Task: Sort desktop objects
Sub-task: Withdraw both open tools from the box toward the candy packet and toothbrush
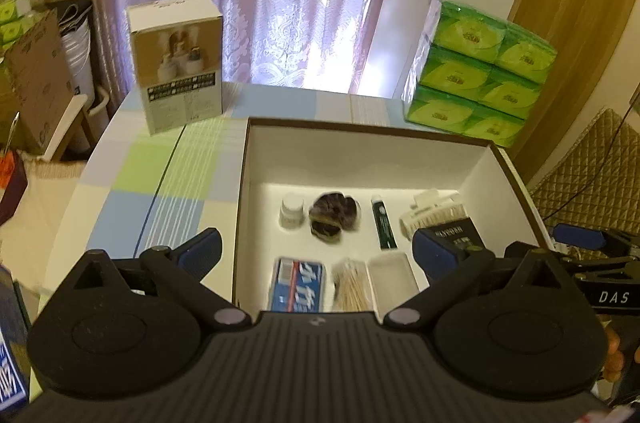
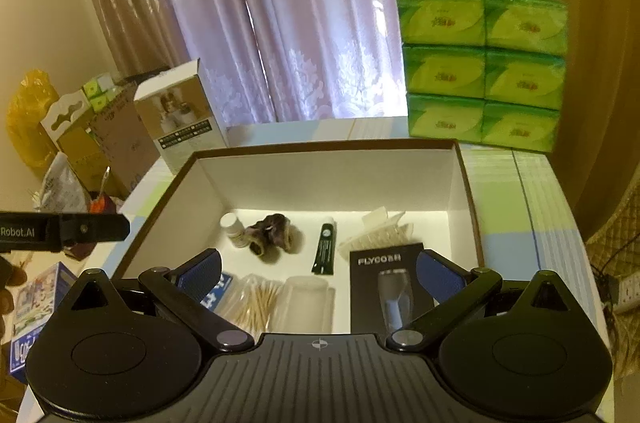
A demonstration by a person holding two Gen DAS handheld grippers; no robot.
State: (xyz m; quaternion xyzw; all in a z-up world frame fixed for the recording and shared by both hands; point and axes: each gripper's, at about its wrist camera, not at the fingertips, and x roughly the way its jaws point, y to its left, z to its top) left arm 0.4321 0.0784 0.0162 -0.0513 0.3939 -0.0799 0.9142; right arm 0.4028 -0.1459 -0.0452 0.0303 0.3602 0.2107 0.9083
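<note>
So the open box (image 2: 464, 183) sits mid-table and most of the desk stuff is already lying in it. Going left to right across the floor of it: a little white bottle (image 2: 234, 229), a dark scrunchie (image 2: 272, 235), a green tube (image 2: 326, 251) with its long axis running front to back, and a pale hair clip (image 2: 380, 227); the front row has a blue pack (image 1: 298, 283), cotton swabs (image 2: 252, 303), a clear case (image 2: 306, 303) and the black FLYCO shaver box (image 2: 390, 287). The left gripper (image 1: 316, 255) is wide open, holding nothing, hovering over the box's near-left edge. The right gripper (image 2: 318, 273) is also wide open and empty, with the shaver box lying just ahead between its fingers, long side pointing away. My guess is what's left to sort is the printed packet (image 2: 36, 307) outside the box on the left, so the left hand is nearer.
</note>
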